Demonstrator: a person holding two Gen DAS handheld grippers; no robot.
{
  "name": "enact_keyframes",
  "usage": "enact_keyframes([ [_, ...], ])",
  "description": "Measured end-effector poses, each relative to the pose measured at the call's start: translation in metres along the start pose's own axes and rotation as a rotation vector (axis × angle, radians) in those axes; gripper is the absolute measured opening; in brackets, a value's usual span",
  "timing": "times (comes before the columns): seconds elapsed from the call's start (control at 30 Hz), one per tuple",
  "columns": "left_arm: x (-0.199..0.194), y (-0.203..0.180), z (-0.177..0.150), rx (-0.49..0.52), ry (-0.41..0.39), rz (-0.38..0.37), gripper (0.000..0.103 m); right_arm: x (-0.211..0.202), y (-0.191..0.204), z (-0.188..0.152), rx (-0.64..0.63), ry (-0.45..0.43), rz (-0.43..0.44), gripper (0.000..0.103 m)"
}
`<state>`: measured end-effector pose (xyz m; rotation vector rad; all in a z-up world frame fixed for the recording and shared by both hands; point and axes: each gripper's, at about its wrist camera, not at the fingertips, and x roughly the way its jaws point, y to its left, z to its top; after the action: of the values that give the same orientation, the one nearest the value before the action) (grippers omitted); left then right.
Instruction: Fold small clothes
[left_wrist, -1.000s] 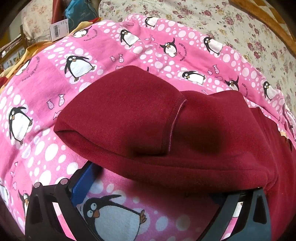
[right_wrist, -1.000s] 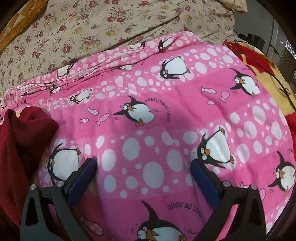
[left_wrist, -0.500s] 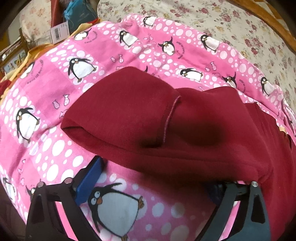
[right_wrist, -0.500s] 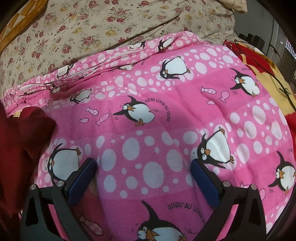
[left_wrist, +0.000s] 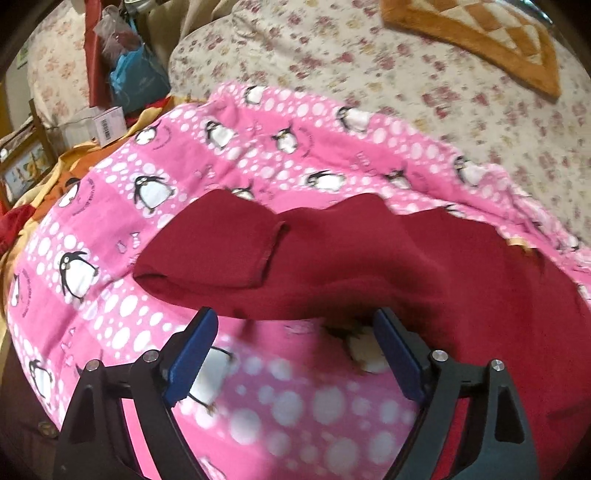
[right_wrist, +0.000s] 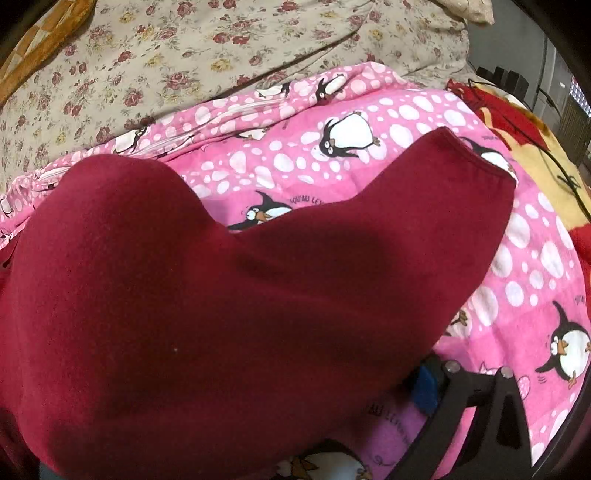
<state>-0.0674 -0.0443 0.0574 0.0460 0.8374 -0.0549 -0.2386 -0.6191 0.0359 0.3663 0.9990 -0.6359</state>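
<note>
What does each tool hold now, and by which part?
Left tool holds nothing; its empty jaws have just been closing. Dark red fleece garment covers right tool: cannot tell.

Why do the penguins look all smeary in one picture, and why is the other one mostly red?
Left wrist view: the penguin blanket and flowered cover are smeared with blur, and the fisheye lens bends the edges. Right wrist view: sharper, but the red garment lies close over the lens and fills most of the picture, with a dark shadow on it, hiding most of the right claw.
</note>
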Motion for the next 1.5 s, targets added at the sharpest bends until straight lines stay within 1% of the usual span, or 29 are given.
enact_keyframes([
  [0.07,-0.010,-0.006,-0.001,-0.001,-0.011,-0.037,0.069,0.001,0.000,-0.001,-0.001,-0.001,-0.001,0.103],
  [0.2,-0.028,-0.018,-0.015,0.014,-0.037,-0.061,0.069,0.002,0.001,0.000,0.000,-0.002,-0.001,0.103],
  [0.3,-0.033,-0.025,-0.024,0.038,-0.043,-0.052,0.069,0.000,-0.001,-0.001,-0.002,-0.002,-0.002,0.103],
  [0.5,-0.036,-0.028,-0.029,0.052,-0.065,-0.069,0.069,-0.003,0.001,-0.001,-0.008,0.012,-0.016,0.103],
  [0.63,-0.035,-0.030,-0.029,0.069,-0.066,-0.081,0.069,-0.023,0.002,-0.005,-0.017,0.091,0.021,0.103],
  [0.7,-0.034,-0.031,-0.029,0.073,-0.065,-0.085,0.069,-0.044,0.004,-0.016,-0.029,0.087,0.039,0.103],
  [0.83,-0.036,-0.030,-0.029,0.076,-0.075,-0.090,0.069,-0.095,0.016,-0.043,-0.026,0.078,0.171,0.103],
  [0.9,-0.037,-0.031,-0.029,0.075,-0.081,-0.089,0.069,-0.120,0.028,-0.053,-0.046,0.063,0.228,0.103],
  [1.0,-0.038,-0.031,-0.029,0.072,-0.080,-0.091,0.069,-0.155,0.061,-0.070,-0.096,0.056,0.356,0.103],
  [1.07,-0.038,-0.031,-0.029,0.074,-0.081,-0.087,0.069,-0.166,0.086,-0.080,-0.143,0.064,0.429,0.103],
  [1.2,-0.037,-0.031,-0.029,0.078,-0.086,-0.082,0.069,-0.180,0.141,-0.096,-0.235,0.034,0.517,0.103],
  [1.23,-0.037,-0.031,-0.029,0.078,-0.086,-0.080,0.069,-0.178,0.156,-0.098,-0.254,0.030,0.529,0.103],
  [1.37,-0.032,-0.032,-0.028,0.077,-0.077,-0.084,0.069,-0.170,0.208,-0.104,-0.288,0.001,0.518,0.103],
  [1.5,-0.029,-0.033,-0.026,0.080,-0.078,-0.075,0.069,-0.150,0.245,-0.102,-0.333,-0.022,0.437,0.103],
])
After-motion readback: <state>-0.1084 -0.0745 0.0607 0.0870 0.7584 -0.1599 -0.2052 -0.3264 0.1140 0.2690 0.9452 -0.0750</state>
